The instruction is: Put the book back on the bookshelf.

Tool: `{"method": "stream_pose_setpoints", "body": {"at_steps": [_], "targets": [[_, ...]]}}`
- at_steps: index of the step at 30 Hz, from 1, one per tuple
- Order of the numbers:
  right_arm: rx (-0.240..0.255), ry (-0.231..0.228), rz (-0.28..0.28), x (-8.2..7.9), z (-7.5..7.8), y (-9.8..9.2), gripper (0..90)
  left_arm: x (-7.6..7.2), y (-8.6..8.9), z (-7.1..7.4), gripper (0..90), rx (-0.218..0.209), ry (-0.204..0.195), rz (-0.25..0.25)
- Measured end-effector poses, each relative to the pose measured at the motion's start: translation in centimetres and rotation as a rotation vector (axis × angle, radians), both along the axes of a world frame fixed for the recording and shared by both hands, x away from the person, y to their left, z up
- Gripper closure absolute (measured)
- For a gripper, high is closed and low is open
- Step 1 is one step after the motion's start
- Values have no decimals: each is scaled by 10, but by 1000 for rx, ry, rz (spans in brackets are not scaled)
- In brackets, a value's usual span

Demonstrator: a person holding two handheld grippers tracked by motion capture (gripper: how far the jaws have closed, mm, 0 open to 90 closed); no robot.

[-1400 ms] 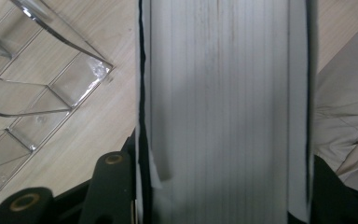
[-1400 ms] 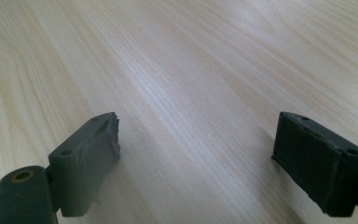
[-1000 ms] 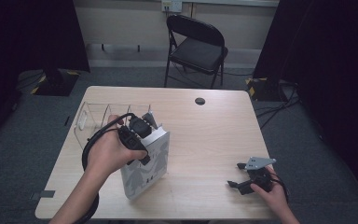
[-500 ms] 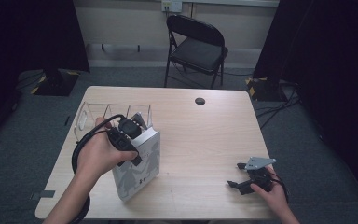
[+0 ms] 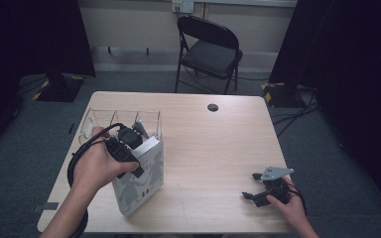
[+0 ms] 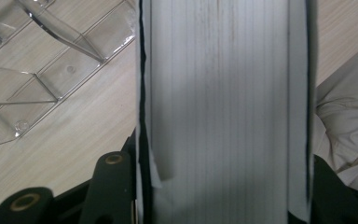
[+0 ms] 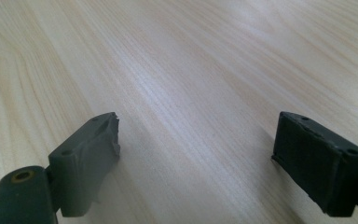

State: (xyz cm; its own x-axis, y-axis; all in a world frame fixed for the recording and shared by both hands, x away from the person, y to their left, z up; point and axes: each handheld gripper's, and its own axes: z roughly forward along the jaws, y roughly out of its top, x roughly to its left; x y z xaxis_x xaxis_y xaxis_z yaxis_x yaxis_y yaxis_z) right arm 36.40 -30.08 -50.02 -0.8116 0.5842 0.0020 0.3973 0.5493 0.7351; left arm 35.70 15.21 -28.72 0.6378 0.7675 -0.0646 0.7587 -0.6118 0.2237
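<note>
At the left of the tabletop (image 5: 213,148), seen from the high view, a clear plastic organizer (image 5: 99,121) with several upright dividers lies near the far left edge. Just in front of it and touching its near wall stands a thick white book (image 5: 141,176), upright on one edge with its patterned cover facing right and toward the person. The left gripper (image 5: 138,135) comes down on the book's upper edge, carried by the left hand (image 5: 96,166), with a black cable looping out to the left of the wrist. In the left gripper view the page block of the book (image 6: 219,107) runs up between the two black jaws, which press on its covers from both sides, so this gripper is pinching the book; the clear plastic organizer (image 6: 32,70) lies on the wood at the upper left, and a pale creased cloth (image 6: 345,126) shows at the right edge.

Farther right, a small dark round disc (image 5: 212,107) sits alone near the far edge of the tabletop. At the near right corner the right gripper (image 5: 248,196) rests low over the wood in the right hand (image 5: 287,206), a grey three-cornered plate on top, well apart from the book. In the right gripper view its jaws stand spread wide with only bare tabletop (image 7: 191,84) between them.
</note>
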Motion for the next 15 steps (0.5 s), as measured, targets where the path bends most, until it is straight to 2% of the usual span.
{"method": "stream_pose_setpoints", "body": {"at_steps": [7, 10, 11, 15], "targets": [[-5, 0, -1, 0, 0, 0, 132, -1, 7, 0, 534, 1, 8, 17], [-5, 0, -1, 0, 0, 0, 133, -1, 11, -2, 534, -14, 6, 36], [-5, 0, -1, 0, 0, 0, 133, -1, 12, -1, 534, -7, 6, 26], [-5, 0, -1, 0, 0, 0, 133, -1, 16, -2, 534, 0, 5, 44]]}}
